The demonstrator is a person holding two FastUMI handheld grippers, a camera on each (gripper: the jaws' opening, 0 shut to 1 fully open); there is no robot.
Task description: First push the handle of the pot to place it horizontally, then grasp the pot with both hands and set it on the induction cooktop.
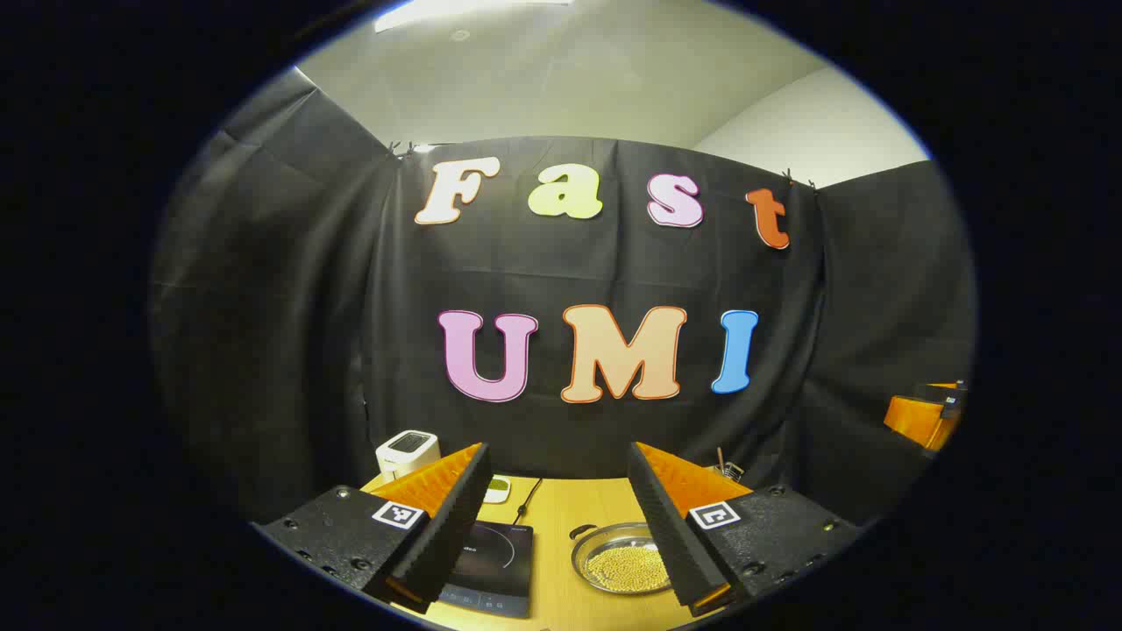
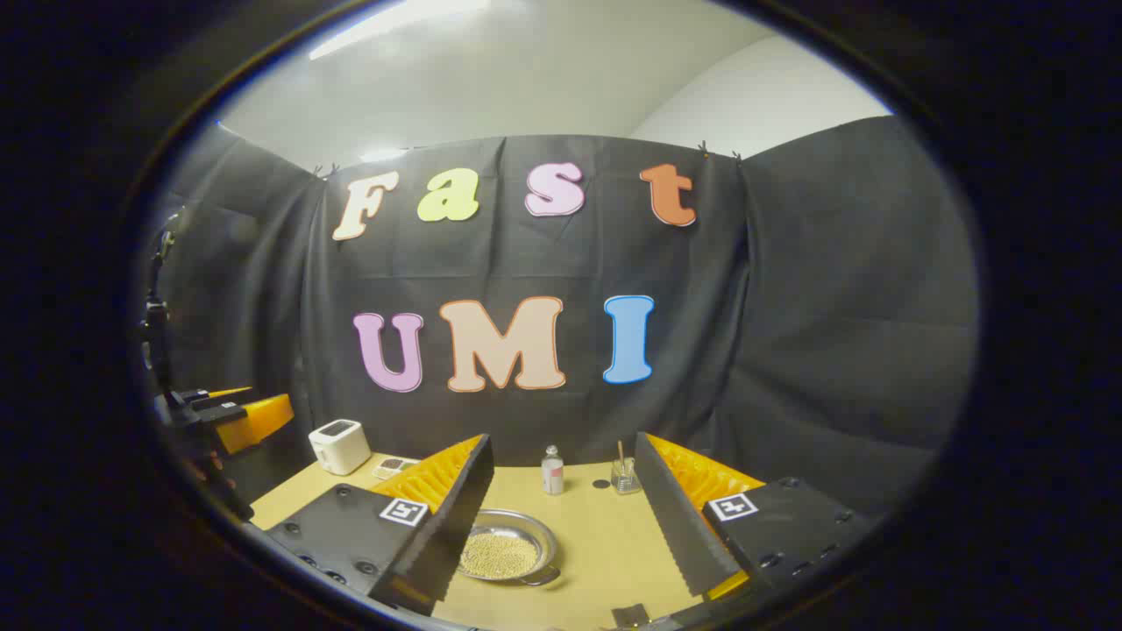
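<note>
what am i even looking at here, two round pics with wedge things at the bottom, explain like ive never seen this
A person holds a two-finger gripper in each hand, and each carries a fisheye camera looking forward along its own fingers. Those wedges are the left gripper and the right gripper, both open and holding nothing. On the light wooden table sit a shallow round metal pot of small yellow beads, a flat black induction cooktop, a white toaster, a small clear bottle and a small glass holding a stick.
</note>
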